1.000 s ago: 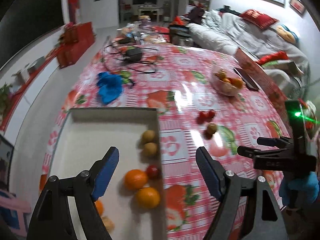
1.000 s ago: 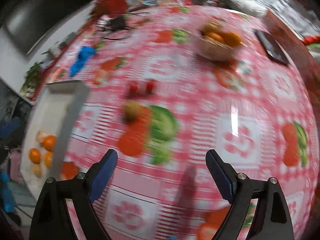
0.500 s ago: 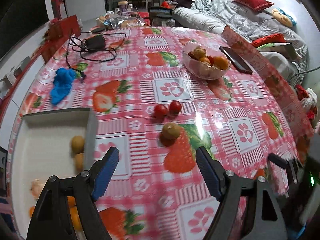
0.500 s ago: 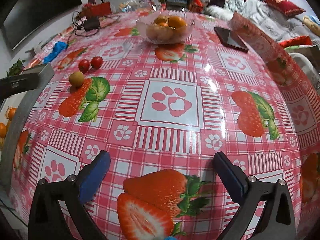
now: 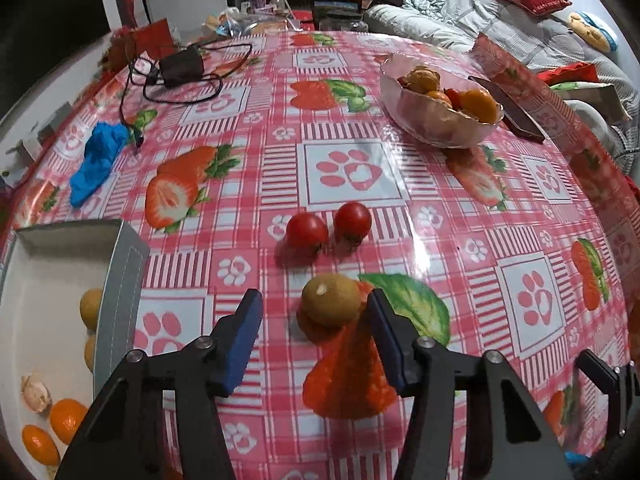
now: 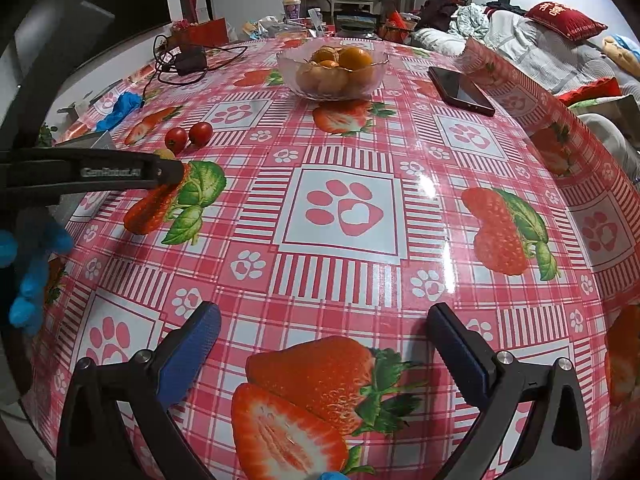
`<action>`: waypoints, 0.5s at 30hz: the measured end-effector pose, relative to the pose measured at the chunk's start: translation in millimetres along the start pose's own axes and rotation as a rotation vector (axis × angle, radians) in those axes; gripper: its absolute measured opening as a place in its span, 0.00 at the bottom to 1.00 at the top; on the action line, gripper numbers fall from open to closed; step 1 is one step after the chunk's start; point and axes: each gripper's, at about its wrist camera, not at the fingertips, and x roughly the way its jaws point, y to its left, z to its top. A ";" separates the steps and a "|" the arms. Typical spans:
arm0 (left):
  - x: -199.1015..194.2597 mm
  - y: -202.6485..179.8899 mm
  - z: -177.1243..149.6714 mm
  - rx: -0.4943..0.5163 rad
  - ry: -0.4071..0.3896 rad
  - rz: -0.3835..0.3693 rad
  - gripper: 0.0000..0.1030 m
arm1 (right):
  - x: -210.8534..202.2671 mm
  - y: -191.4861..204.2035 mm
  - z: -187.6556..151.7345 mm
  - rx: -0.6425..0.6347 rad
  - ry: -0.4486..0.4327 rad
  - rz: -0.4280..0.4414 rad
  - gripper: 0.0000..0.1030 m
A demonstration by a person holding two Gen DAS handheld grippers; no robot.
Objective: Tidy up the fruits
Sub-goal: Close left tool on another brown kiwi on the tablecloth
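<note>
Two tomatoes [image 5: 328, 227] lie side by side, nearly touching, on the tabletop [image 5: 352, 172], which is covered by a red-and-white checked cloth printed with strawberries and paw marks. Just in front of them lies a brownish-green round fruit [image 5: 330, 300], positioned between the fingers of the left tongs [image 5: 316, 324]; the jaws are spread, the right pad stands just beside the fruit and the left pad stands clear of it. At the left edge of the left wrist view is a white tray [image 5: 120, 276] with a grey wall; it contains two yellowish fruits [image 5: 90, 308] against that wall, two oranges [image 5: 52, 432] nearer the camera, and a pale peeled piece [image 5: 36, 394]. A glass bowl [image 5: 432, 120] holding oranges and other fruit stands farther back on the right, with a dark phone [image 5: 508, 110] just beside it. A blue cloth [image 5: 96, 160] and a black adapter with coiled cable [image 5: 180, 66] lie on the far left part of the tabletop. The right tongs [image 6: 324, 344] hover above a printed strawberry near the front edge, jaws spread, holding nothing. In the right wrist view, the left tongs enter from the left and cover most of the round fruit.
</note>
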 end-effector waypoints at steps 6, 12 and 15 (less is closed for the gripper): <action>-0.3 -3.6 -1.1 0.016 -0.031 -0.004 0.41 | -0.4 -0.3 -0.6 0.000 0.000 0.000 1.00; -2.7 1.0 -2.5 0.015 -0.034 -0.027 0.30 | -0.5 -0.4 -0.7 0.000 0.001 0.000 1.00; -5.6 3.9 -6.7 0.016 -0.033 -0.031 0.30 | -0.5 -0.4 -0.7 -0.001 0.002 -0.001 1.00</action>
